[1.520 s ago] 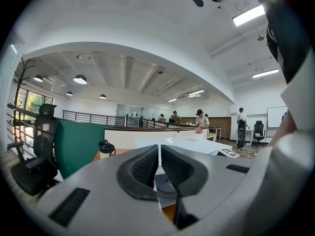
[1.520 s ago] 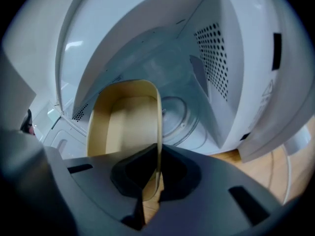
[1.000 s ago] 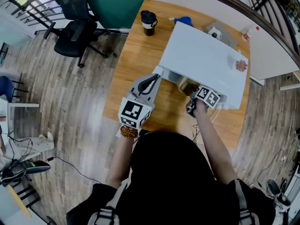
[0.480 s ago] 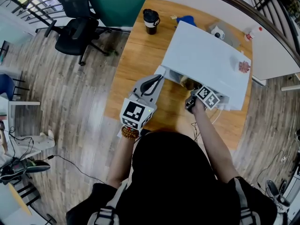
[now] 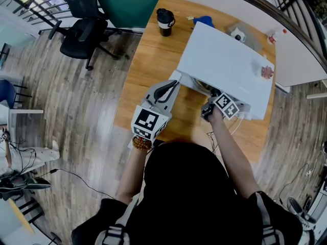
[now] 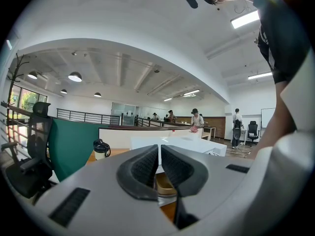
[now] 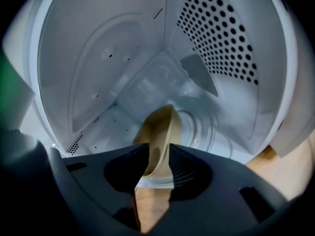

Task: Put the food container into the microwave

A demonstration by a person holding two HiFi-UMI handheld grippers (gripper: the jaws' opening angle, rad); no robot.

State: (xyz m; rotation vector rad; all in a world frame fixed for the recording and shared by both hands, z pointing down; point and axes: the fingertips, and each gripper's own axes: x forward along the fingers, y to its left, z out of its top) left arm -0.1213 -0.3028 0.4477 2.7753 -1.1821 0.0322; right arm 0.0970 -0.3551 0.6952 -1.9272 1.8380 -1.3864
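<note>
A: Item 1, food container (image 7: 160, 132): location?
B: Tan, thin-walled, seen rim-on. It is inside the microwave (image 7: 98, 68), low on the white cavity floor near the mouth, at 6 o'clock in the right gripper view. In the head view the microwave sits toward 1 o'clock on the table (image 5: 148, 50). A black cup (image 5: 163, 22) stands at 12 o'clock, well apart from it.
A: Item 2, right gripper (image 7: 157, 151): condition?
B: Reaching into the cavity. Its fingers have just been opening and stand partly apart, with the container's rim between them but not pinched — released, by my reading.
A: Item 3, left gripper (image 5: 168, 86): condition?
B: Held level outside the microwave, at 9 o'clock of its opening, fingers pressed together on nothing.
A: Step in hand?
B: The letting-go. Placement looks all but done, since the container appears to rest inside on its own.
A: Next move: requirements?
B: Draw the right gripper straight back toward 6 o'clock, out of the mouth. Keep the fingers wide enough to clear the rim — a snag there could drag the container forward or tip it
</note>
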